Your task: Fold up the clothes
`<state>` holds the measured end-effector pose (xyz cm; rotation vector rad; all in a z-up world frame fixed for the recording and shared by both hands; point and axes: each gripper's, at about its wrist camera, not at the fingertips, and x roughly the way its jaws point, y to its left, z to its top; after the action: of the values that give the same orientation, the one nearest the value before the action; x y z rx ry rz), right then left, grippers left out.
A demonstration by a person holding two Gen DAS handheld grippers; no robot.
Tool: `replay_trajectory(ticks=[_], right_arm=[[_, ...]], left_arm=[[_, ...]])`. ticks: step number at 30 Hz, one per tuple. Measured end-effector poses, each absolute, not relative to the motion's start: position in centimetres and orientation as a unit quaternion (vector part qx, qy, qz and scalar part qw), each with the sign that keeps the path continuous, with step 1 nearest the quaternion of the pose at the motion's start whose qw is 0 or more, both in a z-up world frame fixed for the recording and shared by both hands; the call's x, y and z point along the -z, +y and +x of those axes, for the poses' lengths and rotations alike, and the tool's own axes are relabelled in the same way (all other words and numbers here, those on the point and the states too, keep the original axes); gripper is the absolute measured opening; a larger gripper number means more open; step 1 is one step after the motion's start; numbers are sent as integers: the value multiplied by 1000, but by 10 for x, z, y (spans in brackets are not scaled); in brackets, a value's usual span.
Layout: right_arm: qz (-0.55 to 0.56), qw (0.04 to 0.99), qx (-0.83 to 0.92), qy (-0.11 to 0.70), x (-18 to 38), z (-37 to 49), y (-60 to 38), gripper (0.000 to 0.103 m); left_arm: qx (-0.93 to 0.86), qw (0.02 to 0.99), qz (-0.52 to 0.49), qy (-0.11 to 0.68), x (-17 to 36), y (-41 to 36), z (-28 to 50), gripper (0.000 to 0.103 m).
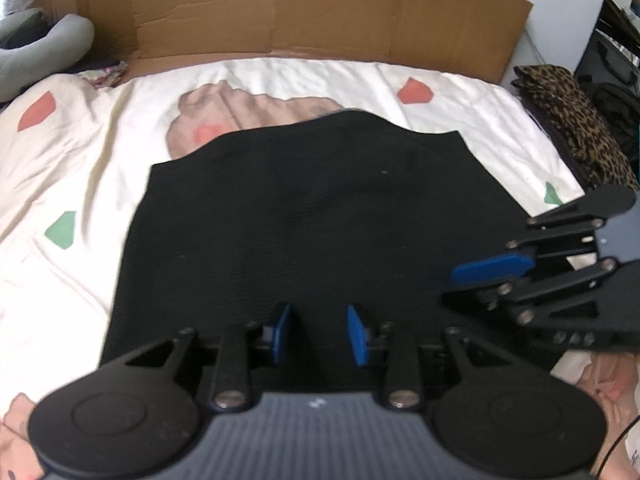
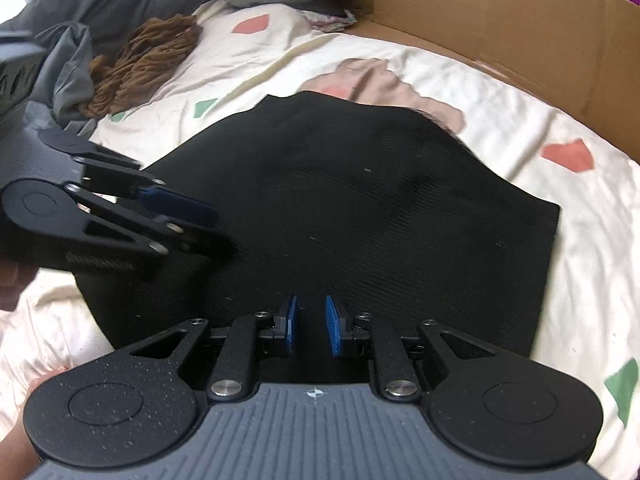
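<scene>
A black garment (image 1: 304, 208) lies flat on the cream bedsheet (image 1: 80, 168); it also shows in the right wrist view (image 2: 380, 208). My left gripper (image 1: 319, 334) is open, empty, and hovers over the garment's near edge. It appears from the side in the right wrist view (image 2: 196, 224). My right gripper (image 2: 311, 326) is open with a narrower gap, also over the near edge, holding nothing. It shows in the left wrist view (image 1: 480, 280) at the garment's right side.
A flattened cardboard sheet (image 1: 304, 12) stands behind the bed. A grey neck pillow (image 1: 44, 44) lies far left. A leopard-print cloth (image 1: 576, 124) lies at the right. A brown crumpled cloth (image 2: 140, 60) and grey fabric (image 2: 68, 64) lie at the left.
</scene>
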<state>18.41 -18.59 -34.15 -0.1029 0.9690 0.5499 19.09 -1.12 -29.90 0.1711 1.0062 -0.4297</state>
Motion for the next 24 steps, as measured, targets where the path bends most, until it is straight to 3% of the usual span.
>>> replay_trajectory(ticks=[6,16,24], right_arm=[[-47,852,-246,460,340,177,-203,22],[-27,852,-223,474,338,159,-236,22],[-29,856,-237,460,326,151,-224,23]], left_arm=[[164,854,84,486,298,17,186,40],[111,855,62,502,288,58,174,38],[168,853,44,492,275,31,157,38]])
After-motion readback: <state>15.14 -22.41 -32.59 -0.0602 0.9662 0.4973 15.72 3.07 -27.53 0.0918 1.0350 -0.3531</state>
